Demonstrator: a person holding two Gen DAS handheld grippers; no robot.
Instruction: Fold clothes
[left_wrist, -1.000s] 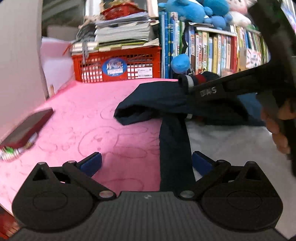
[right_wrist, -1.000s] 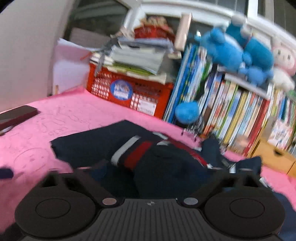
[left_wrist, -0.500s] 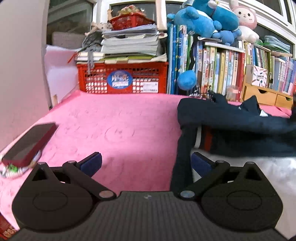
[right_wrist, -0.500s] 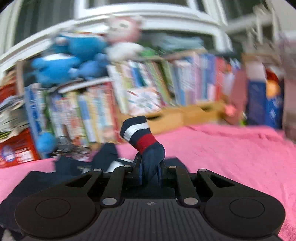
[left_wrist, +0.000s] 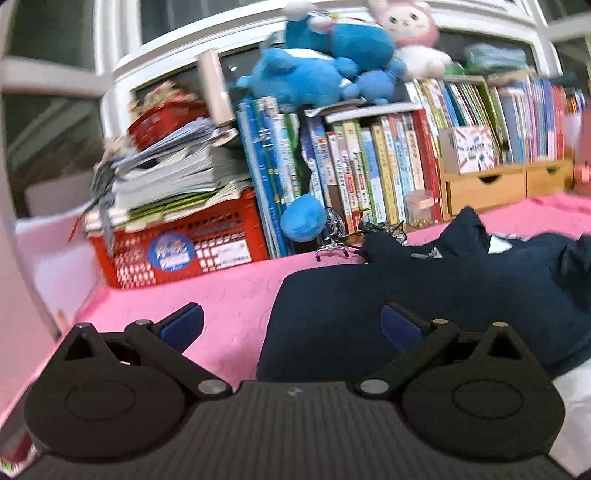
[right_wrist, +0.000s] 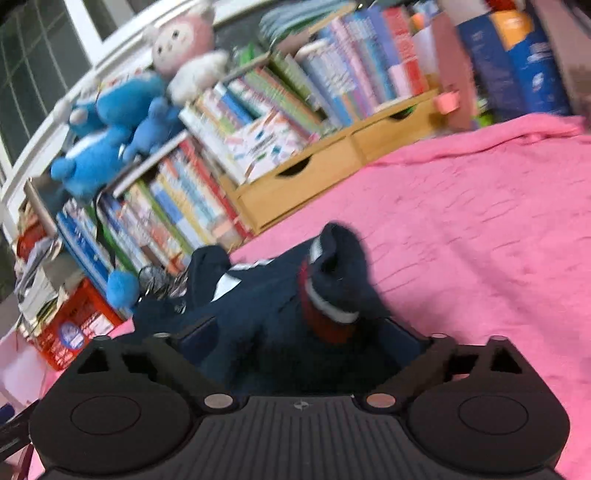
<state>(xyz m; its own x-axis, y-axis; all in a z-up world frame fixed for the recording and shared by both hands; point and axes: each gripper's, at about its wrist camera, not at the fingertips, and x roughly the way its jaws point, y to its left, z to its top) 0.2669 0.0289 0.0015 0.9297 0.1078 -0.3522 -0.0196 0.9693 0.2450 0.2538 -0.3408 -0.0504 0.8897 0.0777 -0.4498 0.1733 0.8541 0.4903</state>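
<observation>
Pink blanket (left_wrist: 229, 295) covers the surface I am working over; along its far edge stand a row of books (left_wrist: 369, 173), a red crate (left_wrist: 184, 247) stacked with papers, and wooden drawers (right_wrist: 317, 173). Blue plush toys (left_wrist: 325, 70) and a pink one (right_wrist: 181, 48) sit on top of the books. I note a small metal item (left_wrist: 332, 247) lying between the books and the garment. My navy jacket (left_wrist: 424, 295) lies bunched toward the far edge, its striped cuff (right_wrist: 328, 291) raised. My left gripper (left_wrist: 291, 326) is spread wide, holding nothing, right finger over the cloth. My right gripper (right_wrist: 295, 341) is likewise wide apart, the cuff lying loose between its fingers, ungripped.
</observation>
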